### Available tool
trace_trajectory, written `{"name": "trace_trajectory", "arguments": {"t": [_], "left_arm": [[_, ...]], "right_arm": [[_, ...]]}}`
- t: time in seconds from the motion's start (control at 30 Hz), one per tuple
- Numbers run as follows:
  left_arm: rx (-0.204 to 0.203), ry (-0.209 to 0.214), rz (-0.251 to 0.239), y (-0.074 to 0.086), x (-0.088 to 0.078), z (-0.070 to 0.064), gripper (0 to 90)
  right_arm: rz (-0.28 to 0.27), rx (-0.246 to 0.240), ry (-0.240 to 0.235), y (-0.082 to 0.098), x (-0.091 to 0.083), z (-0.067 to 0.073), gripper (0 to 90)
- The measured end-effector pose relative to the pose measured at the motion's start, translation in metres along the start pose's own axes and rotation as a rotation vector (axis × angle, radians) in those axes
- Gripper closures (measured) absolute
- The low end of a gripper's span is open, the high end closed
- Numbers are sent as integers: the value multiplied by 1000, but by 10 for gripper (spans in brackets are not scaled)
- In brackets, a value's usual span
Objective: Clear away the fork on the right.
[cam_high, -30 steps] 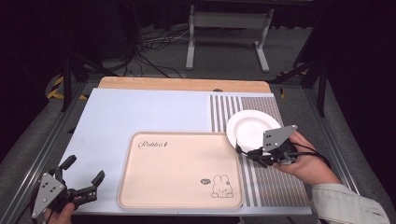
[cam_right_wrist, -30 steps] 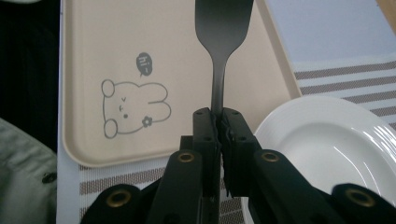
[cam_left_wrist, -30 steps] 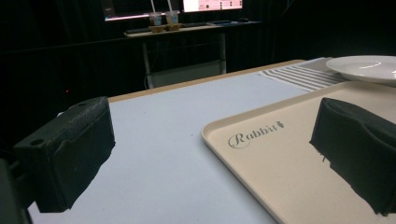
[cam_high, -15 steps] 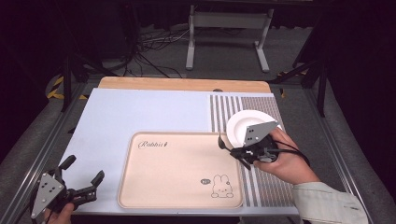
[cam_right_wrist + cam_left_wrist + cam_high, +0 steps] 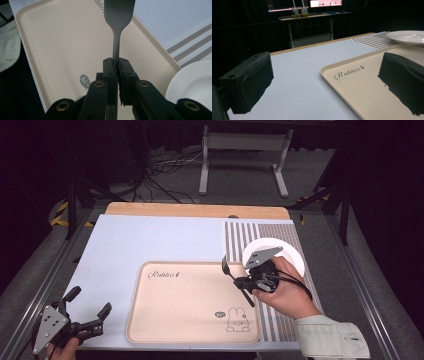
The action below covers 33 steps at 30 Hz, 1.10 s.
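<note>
A dark metal utensil point(image 5: 226, 266), a fork or a spoon, is clamped by its handle in my right gripper point(image 5: 239, 281), which is shut on it. Its head points toward the far left, over the right edge of the beige tray point(image 5: 165, 320). In the right gripper view the utensil point(image 5: 118, 15) rises straight from the closed jaws of that gripper point(image 5: 117, 62), above the tray point(image 5: 62, 37). The white plate point(image 5: 294, 256) lies just right of the hand. My left gripper point(image 5: 89, 301) stands open and empty at the table's near left corner, left of the tray point(image 5: 367, 87).
The tray lies on a pale blue mat point(image 5: 150, 240) with a striped cloth point(image 5: 260, 232) to its right under the plate point(image 5: 195, 82). The plate point(image 5: 409, 37) sits beyond the tray's far edge. A wooden strip point(image 5: 195, 210) runs along the table's back.
My right hand has carried the utensil leftward, from over the plate to the tray's right edge. The left gripper has stayed where it was.
</note>
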<state>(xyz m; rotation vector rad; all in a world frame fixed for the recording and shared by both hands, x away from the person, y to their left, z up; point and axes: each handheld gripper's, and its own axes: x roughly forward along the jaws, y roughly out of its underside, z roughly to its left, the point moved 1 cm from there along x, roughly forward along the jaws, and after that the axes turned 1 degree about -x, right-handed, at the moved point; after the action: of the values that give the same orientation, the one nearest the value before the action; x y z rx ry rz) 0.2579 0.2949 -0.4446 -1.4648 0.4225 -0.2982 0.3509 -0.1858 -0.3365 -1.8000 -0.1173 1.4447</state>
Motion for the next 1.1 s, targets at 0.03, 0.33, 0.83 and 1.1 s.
{"name": "trace_trajectory", "arguments": {"t": [0.03,0.33,0.83,1.1], "left_arm": [[-1,0,-2,0,0,0,3],[0,0,0,0,0,0,3],[-3,3,-2,0,0,0,3],[-9,4,-1,0,0,0,3]], "right_arm": [[4,9,1,-1,1,1,855],[33,107,31,-5,12,7,855],[140,261,54,-9,30,16,855],[163,294,44,-9,39,16,855]]}}
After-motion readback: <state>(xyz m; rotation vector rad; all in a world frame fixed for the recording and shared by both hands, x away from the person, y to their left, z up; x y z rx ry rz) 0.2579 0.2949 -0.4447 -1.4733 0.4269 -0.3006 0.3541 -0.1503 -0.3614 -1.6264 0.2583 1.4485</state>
